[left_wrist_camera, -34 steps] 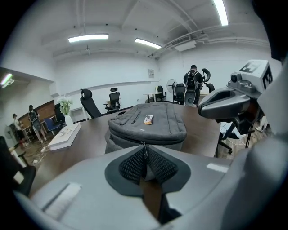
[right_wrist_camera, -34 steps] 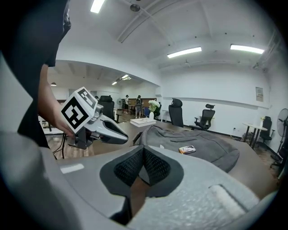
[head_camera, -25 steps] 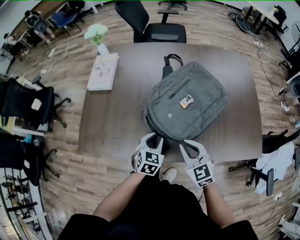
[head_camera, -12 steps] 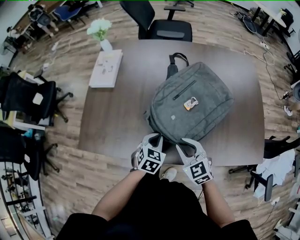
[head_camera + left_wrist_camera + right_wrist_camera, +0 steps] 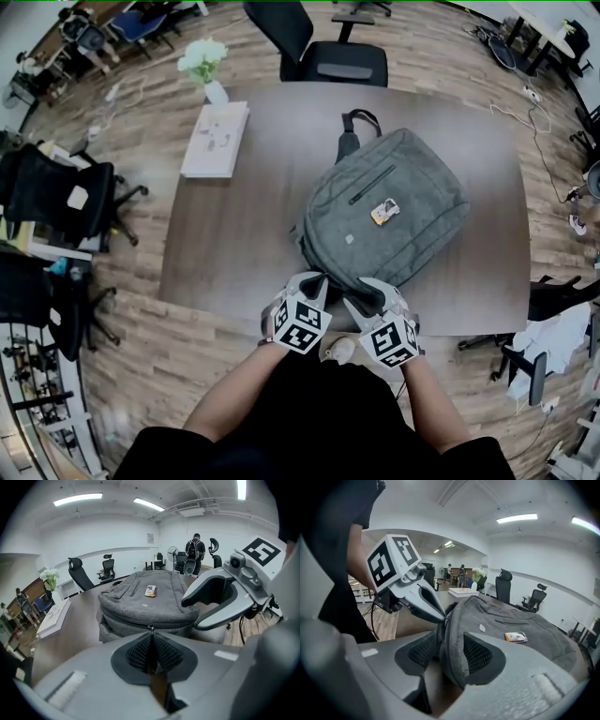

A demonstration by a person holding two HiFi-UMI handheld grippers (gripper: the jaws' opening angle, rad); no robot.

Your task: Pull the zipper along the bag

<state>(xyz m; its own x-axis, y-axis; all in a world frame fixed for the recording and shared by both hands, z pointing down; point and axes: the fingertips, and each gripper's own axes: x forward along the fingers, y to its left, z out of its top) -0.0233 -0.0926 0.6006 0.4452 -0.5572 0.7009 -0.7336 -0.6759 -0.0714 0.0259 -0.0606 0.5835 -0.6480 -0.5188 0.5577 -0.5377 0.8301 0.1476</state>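
Closing left gripper point(image 5: 314, 278) jaws pinch the zipper pull point(image 5: 150, 628) at the desk's point(image 5: 244, 234) near edge; right gripper point(image 5: 361, 287) jaws opening around bag point(image 5: 412, 187) fabric, so the unbraced bag could drag.

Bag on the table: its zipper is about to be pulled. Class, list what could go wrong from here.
1. On the left gripper, the closing jaws pinch the small zipper pull only at their tips; it may slip out once pulled.
2. On the right gripper, the jaws are opening around a fold of the bag, so the bag, lying near the table edge, may slide with the pull.
3. The card on top could slide off.
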